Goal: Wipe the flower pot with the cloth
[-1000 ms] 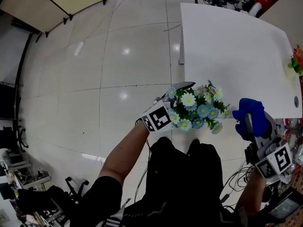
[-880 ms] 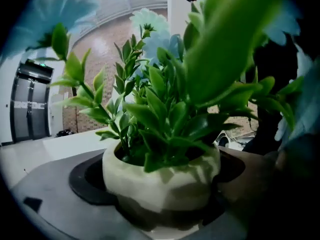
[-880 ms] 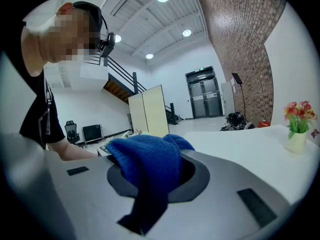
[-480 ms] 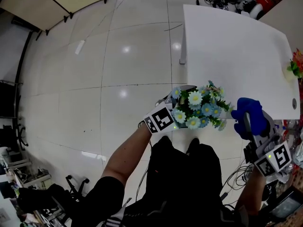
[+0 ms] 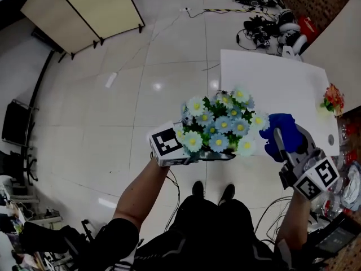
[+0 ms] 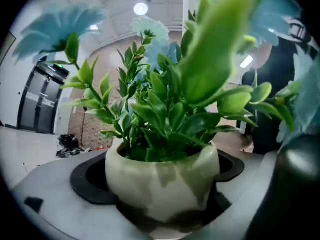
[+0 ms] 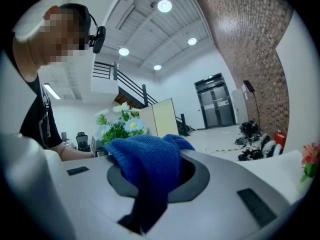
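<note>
My left gripper (image 5: 204,156) clamps the flower pot (image 6: 161,181), my right gripper (image 7: 150,186) the cloth (image 7: 145,159). The flower pot hangs just left of the cloth, apart.

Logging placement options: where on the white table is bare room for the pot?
Most of the white table is bare, from its left edge to the red flowers at its right edge. Crowded only near its front, where flower pot and blue cloth hover.

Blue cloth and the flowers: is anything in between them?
Nothing. In the head view only a thin bare gap, white table below, separates the blue cloth from the flowers of the flower pot; they look apart.
</note>
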Available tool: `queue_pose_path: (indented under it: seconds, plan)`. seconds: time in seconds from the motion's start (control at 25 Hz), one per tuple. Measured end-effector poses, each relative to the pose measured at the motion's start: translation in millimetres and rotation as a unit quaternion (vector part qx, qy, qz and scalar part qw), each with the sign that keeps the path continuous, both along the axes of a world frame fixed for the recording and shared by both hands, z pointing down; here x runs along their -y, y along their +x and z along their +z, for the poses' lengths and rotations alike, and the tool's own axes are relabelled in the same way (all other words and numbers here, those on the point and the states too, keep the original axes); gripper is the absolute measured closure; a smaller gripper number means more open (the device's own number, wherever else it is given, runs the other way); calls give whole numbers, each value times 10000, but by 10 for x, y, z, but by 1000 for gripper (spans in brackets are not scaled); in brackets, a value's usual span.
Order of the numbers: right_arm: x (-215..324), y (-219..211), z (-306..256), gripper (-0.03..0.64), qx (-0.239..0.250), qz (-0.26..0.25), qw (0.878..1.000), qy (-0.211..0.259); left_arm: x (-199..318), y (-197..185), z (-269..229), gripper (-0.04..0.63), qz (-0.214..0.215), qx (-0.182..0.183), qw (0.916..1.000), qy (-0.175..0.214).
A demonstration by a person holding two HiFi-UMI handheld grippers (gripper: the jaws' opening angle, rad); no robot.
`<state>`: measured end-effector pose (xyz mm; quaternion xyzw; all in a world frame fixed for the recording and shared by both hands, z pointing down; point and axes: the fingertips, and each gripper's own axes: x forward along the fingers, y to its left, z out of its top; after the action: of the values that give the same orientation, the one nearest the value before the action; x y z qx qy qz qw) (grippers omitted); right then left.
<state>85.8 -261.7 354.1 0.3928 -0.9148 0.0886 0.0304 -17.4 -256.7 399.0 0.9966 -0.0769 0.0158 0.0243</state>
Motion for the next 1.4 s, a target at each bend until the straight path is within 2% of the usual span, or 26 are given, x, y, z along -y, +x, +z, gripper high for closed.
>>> queue_pose_path:
  seconds: [0.12, 0.24, 0.44, 0.56, 0.8, 1.12, 1.24, 1.4]
  plan:
    - [-46, -211, -428, 541, 202, -542, 9982, 173, -156, 47, -625, 29, 131, 6, 9999, 82]
    - [-109, -216, -750, 541, 523, -931, 9941, 197, -355, 221, -1008, 29, 328, 26, 9991, 284]
    - [-114, -172, -1247, 541, 553, -1514, 9860, 437, -367, 392, -1515, 29, 373, -155, 9985, 362]
    - [-233, -246, -1377, 541, 458, -1704, 9825, 595, -412, 400, -1599, 29, 430, -84, 9981, 430]
    - [-468, -295, -1522, 541, 301, -1727, 9822, 674, -327, 405, -1680, 29, 231, -84, 9990, 371]
    - [-929, -649, -1453, 541, -109, -2282, 9711, 683, -269, 424, -1634, 29, 13, -6, 9996, 282]
    - [-945, -601, -1492, 541, 71, -2300, 9714, 590, -265, 415, -1638, 29, 27, -18, 9998, 173]
    - [-675, -282, -1582, 541, 605, -1887, 9788, 513, -353, 337, -1675, 29, 160, 57, 9997, 198]
